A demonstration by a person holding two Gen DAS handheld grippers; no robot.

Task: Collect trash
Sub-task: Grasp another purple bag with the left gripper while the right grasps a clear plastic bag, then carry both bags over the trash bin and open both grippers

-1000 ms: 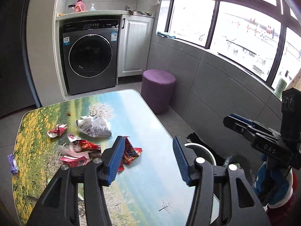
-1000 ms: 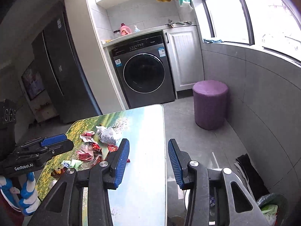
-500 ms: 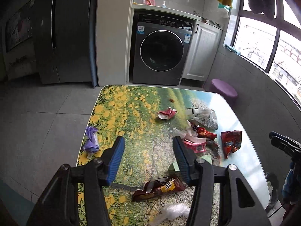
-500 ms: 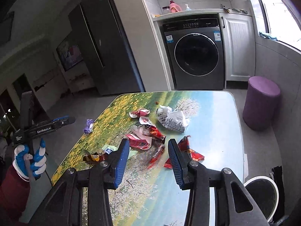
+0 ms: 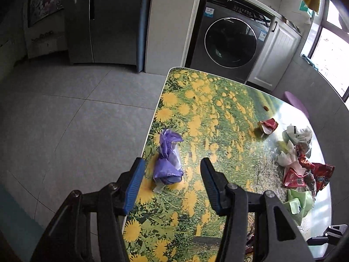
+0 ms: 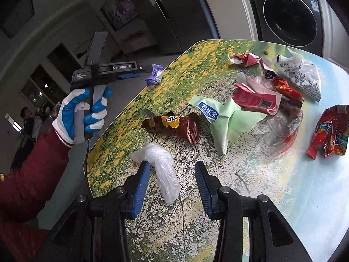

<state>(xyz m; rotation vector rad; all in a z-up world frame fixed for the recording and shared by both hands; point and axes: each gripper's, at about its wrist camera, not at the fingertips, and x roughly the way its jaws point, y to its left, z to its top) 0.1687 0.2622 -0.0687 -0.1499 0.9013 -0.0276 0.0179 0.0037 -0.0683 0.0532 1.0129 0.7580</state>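
My left gripper [image 5: 172, 166] is open, just short of a crumpled purple bag [image 5: 168, 159] lying at the left edge of the flower-print table [image 5: 209, 109]; the bag lies in line with the gap between the jaws. My right gripper [image 6: 172, 170] is open over the table, with a clear plastic glove [image 6: 162, 170] between its fingers, untouched as far as I can tell. The purple bag [image 6: 155, 76] and the left gripper [image 6: 130, 74] also show in the right wrist view. Beyond lie a brown snack wrapper [image 6: 174, 126], a green wrapper [image 6: 226, 118] and red wrappers [image 6: 255, 98].
A white printed bag [image 6: 301, 74] and a red crisp packet [image 6: 331, 128] lie further right on the table. A washing machine [image 5: 231, 41] and a dark fridge [image 5: 104, 19] stand beyond the table. Grey tiled floor [image 5: 65, 120] lies to the left.
Both grippers have swung left and down toward the table. The left one now faces the purple bag at the table's left edge; the right one now hangs over the clear glove. Both jaws stay open.
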